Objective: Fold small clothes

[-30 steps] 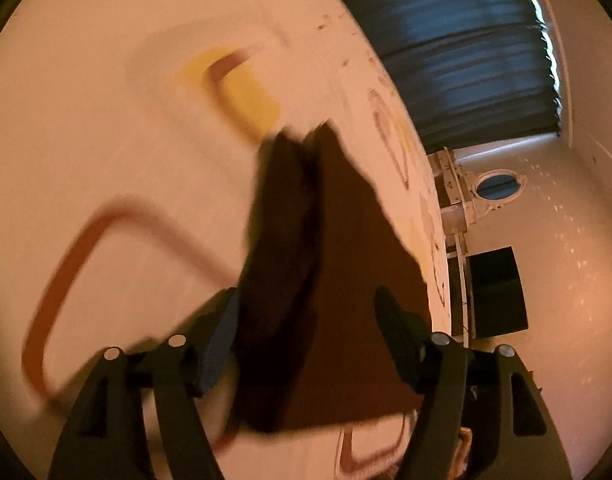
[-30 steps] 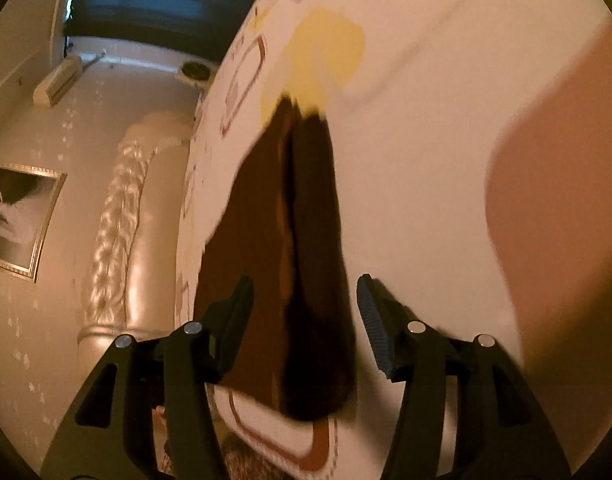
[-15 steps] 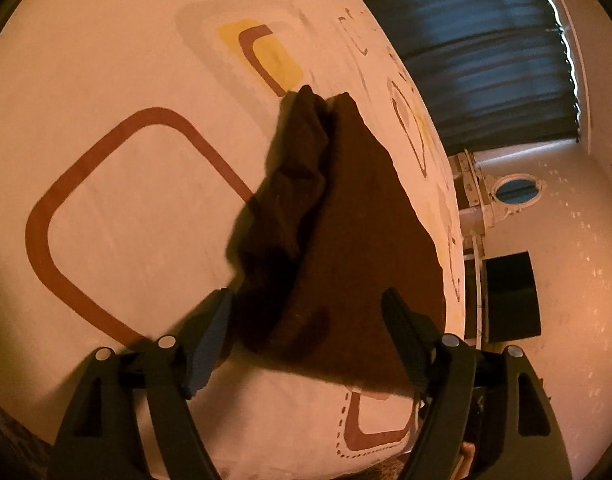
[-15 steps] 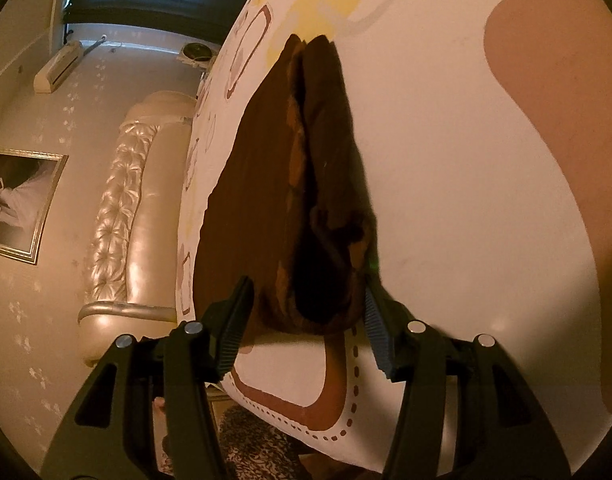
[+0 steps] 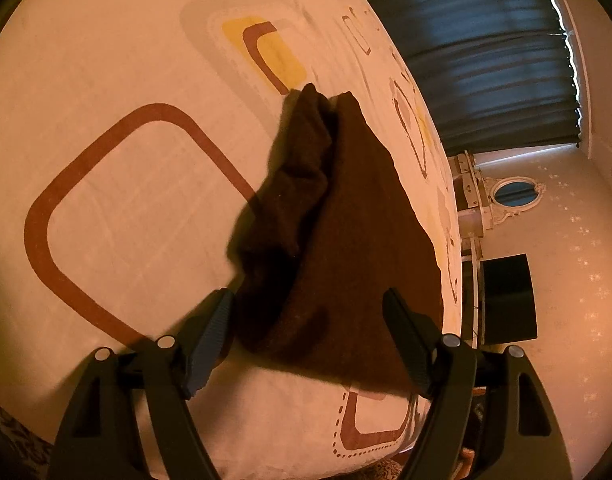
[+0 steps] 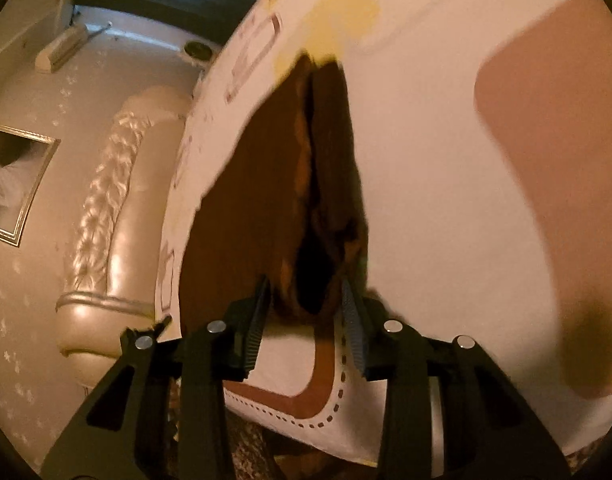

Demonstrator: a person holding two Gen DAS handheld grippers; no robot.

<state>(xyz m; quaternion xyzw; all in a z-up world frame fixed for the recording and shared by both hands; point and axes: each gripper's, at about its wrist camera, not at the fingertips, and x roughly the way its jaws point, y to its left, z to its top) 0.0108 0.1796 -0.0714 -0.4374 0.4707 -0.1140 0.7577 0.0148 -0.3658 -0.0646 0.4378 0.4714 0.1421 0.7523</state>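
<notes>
1. Left wrist view: the dark brown, fuzzy knit garment lies on the cream bedsheet printed with brown and yellow rounded squares, near the bed's near edge. It tapers away from the camera to a narrow far end.

2. Its left part is bunched into a thick ridge while the right part lies flat. This looks like a side rolled inward, so the fold is partly made but not yet tidy.

3. The left gripper hangs just above the garment's near edge with its jaws spread wide. The cloth sits between them, but neither blue ribbed pad presses on it – nothing is grasped. I judge it is placed there so that it can take the near hem on its own side.

4. Beyond the bed, a dark blue pleated curtain and a small oval ornate-framed mirror show; neither bears on the work.

5. Right wrist view: the same garment stretches away from the right gripper, with a bulky, wrinkled fold on its right side and an open pocket of cloth at the near end.

6. The right gripper's jaws are closing – the near bunched hem is between the blue pads, which touch its sides. Whether it is firmly pinched yet, I cannot tell; the picture is blurred.

7. Gripping that thick end seems chosen so that the doubled layers lift together.

8. A padded cream headboard stands at the left.
</notes>
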